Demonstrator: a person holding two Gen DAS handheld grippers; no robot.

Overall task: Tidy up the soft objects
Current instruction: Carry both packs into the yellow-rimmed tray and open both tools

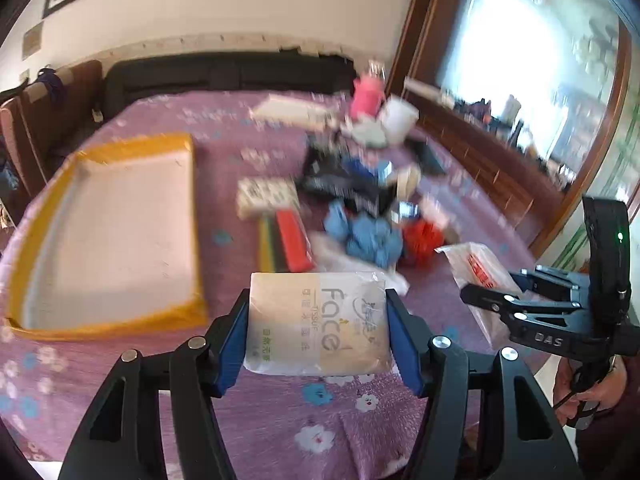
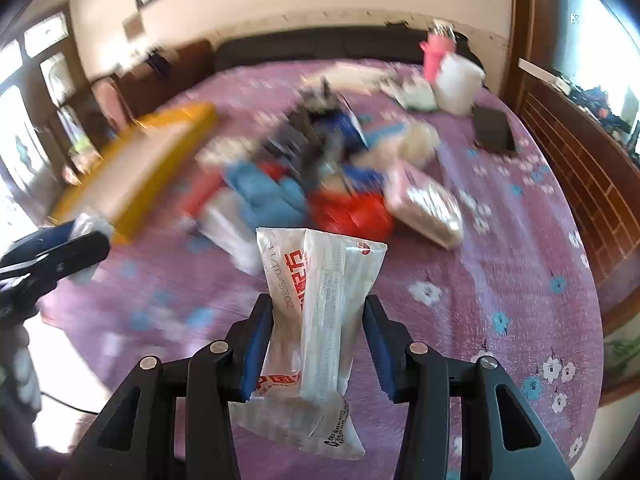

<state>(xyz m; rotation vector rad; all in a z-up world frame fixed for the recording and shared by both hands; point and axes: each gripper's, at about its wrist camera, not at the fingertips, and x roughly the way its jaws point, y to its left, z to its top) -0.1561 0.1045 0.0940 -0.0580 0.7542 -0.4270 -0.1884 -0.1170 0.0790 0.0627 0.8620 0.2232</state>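
Left gripper is clamped on a beige tissue pack, blue pads pressed flat against both short sides, pack held up above the purple floral bedspread. Pack print reads "Face" and "TISSUE", with Chinese text too small to read. Right gripper is squeezing a clear plastic packet at mid-height, fingers fairly narrow, wrapper pinched in between them; the packet stands upright, top flaring above the fingers, bottom hanging below. Red Chinese characters on it plus what looks like "2035-01-17", partly creased so not certain. Contents not clear through the wrap. From the left wrist camera the right gripper shows at the right edge, "DAS" on its body, green LED lit. Yellow-rimmed tray sits to the left on the bed, well apart from both packs. Between and beyond: a pile of items with blue cloth, something red, black packaging, all motion-blurred. Pink bottle and white container near the headboard.
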